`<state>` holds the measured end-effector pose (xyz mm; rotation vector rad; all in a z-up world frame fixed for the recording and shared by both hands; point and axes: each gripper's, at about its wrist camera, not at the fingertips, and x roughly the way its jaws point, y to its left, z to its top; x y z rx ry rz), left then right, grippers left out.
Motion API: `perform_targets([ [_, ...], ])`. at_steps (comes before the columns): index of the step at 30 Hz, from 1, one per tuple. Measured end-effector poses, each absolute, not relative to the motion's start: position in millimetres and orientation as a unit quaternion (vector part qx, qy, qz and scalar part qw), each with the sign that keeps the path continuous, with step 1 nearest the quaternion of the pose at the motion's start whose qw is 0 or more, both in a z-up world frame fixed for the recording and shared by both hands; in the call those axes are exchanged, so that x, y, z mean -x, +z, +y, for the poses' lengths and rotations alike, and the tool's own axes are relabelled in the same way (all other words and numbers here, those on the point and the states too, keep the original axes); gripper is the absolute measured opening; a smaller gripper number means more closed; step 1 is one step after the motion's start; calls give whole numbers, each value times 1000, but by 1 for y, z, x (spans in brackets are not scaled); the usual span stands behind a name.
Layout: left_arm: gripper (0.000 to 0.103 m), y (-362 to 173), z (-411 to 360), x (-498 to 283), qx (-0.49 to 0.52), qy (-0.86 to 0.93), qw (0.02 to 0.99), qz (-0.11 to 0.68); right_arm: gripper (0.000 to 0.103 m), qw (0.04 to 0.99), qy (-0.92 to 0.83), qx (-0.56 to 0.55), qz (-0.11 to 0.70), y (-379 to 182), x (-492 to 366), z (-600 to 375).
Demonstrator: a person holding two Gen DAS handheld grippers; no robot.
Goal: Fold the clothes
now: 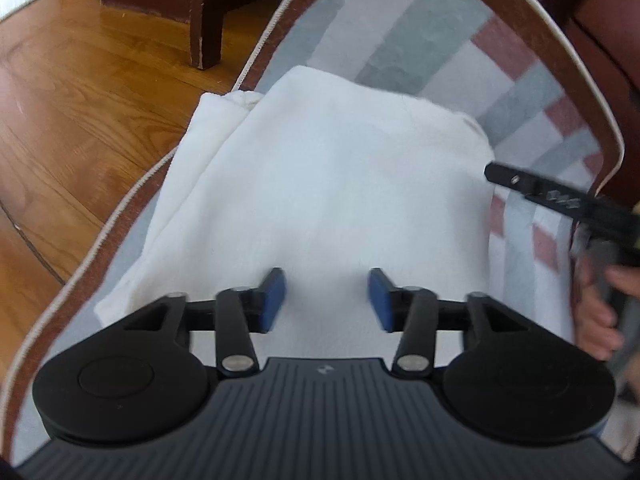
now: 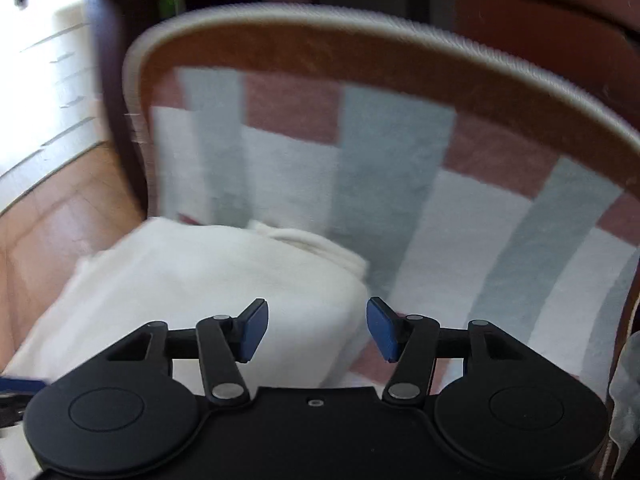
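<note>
A white folded garment [image 1: 320, 184] lies on a checked rug [image 1: 432, 32] with a brown border. My left gripper [image 1: 327, 300] is open and empty, hovering over the garment's near edge. The right gripper shows in the left wrist view as a black finger [image 1: 520, 184] at the garment's right edge, held by a hand. In the right wrist view the garment [image 2: 192, 280] lies at lower left and my right gripper [image 2: 317, 330] is open and empty over its right edge. The view is motion-blurred.
The rug [image 2: 400, 184] has grey, white and pink squares and lies on a wooden floor [image 1: 80, 120]. A dark wooden furniture leg [image 1: 208, 12] stands beyond the rug's left edge. Dark furniture [image 2: 540, 12] stands behind the rug's far edge.
</note>
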<state>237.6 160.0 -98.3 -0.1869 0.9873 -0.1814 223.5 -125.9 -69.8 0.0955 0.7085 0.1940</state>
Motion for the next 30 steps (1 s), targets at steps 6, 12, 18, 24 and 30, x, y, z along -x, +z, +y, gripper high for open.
perform_targets([
  [6,80,-117,167,-209,96,-59,863,493,59,903,205,85,369,-83,-175,-81],
  [12,80,-115,148,-166,-12,-52,877,478,60,902,161,42,398,-97,-163,-77],
  [18,81,-97,132,-132,-11,-40,875,482,60,901,144,3,410,-71,-121,-97],
  [24,90,-62,99,-96,-34,-49,880,471,67,900,132,-29,415,-43,-79,-118],
  [30,101,-20,80,-53,-42,-43,888,457,73,907,133,-11,400,-17,-40,-124],
])
